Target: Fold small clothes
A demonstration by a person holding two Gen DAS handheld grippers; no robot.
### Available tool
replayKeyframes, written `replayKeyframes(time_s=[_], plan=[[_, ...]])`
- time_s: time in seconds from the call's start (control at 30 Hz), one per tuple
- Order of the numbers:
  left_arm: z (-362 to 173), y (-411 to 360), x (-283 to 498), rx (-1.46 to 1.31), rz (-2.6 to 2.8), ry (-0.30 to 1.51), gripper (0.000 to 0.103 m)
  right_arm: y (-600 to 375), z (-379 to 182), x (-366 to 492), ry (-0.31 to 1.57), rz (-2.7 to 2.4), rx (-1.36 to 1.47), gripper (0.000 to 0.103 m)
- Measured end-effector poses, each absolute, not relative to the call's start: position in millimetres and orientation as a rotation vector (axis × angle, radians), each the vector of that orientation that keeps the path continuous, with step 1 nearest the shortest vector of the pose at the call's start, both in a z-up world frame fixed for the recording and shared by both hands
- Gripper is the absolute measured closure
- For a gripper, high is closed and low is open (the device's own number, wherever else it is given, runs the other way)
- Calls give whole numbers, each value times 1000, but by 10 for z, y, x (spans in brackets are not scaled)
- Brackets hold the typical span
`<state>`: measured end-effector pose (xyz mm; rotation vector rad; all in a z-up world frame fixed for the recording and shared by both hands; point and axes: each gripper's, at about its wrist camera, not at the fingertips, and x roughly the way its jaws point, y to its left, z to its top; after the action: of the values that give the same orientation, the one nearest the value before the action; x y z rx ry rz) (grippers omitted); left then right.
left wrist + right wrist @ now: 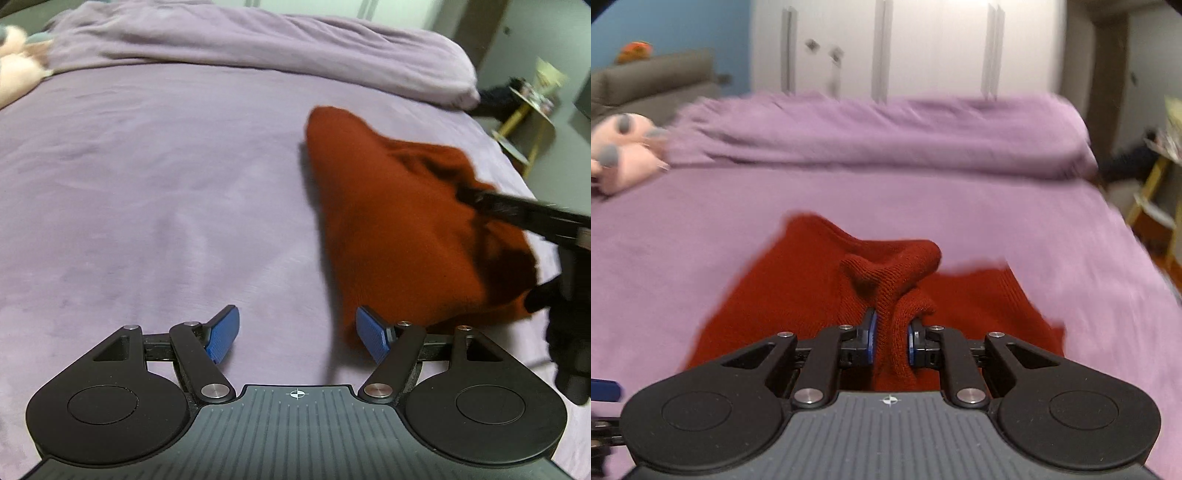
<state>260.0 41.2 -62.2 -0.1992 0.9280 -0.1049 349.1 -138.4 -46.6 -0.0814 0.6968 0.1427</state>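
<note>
Right gripper [891,341] is clamped on a bunched fold of the red knit [798,295]. Blue pads [872,334] press the fabric from both sides, and a twisted ridge of cloth sticks up just past the fingertips. Jaws are narrow, with the fabric filling the whole gap between them.

The rest of the knit spreads on the bed [701,221], fanning left and right of the pinch. From the left wrist view the knit [388,221] sits right of centre, pulled up into a peak toward the right gripper [476,195], which enters from the right edge. A gloved hand [569,332] shows at that edge, below the gripper's black body. Both views are motion-blurred around the cloth, so the garment type is unclear.

Left gripper [297,334] is released, jaws wide apart, nothing between them. It hangs over bare purple sheet [147,203]. Its right pad [373,332] is just beside the near edge of the knit; contact can't be confirmed.

A rumpled purple blanket [879,133] runs along the far side of the bed. A pink plush [624,155] lies at far left, next to the blanket end. A white wardrobe [886,48] stands behind the bed. A small yellow-legged side table [528,110] stands off the bed's right side.
</note>
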Motion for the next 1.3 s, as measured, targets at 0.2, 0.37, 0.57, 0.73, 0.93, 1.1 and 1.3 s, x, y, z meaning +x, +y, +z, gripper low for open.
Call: replayKeyframes(time_s=[0.2,0.37,0.57,0.73,0.93,1.1,1.3], plan=[[-693,118,2606,-130,-164,946,27,-1924,-682,3535,786,169,216,73],[-803,61,2659,-104,-148,968,27,-2173,-738,3485,830,272,446,55],[-837,19,2688,-99,-117,983,27,-1957,-729,3639,852,289,425,44],[-823,27,2673,-107,-124,981,27,-1589,-716,3801,848,245,191,89],[-784,17,2672,-116,-102,970,27,-1352,-260,3450,580,154,-212,89],[-744,-27,2699,-145,-116,957,22,-1482,-279,3306,492,41,-398,89],[-776,-163,2720,-106,-90,976,25,-1805,-749,3469,601,-111,-438,88]])
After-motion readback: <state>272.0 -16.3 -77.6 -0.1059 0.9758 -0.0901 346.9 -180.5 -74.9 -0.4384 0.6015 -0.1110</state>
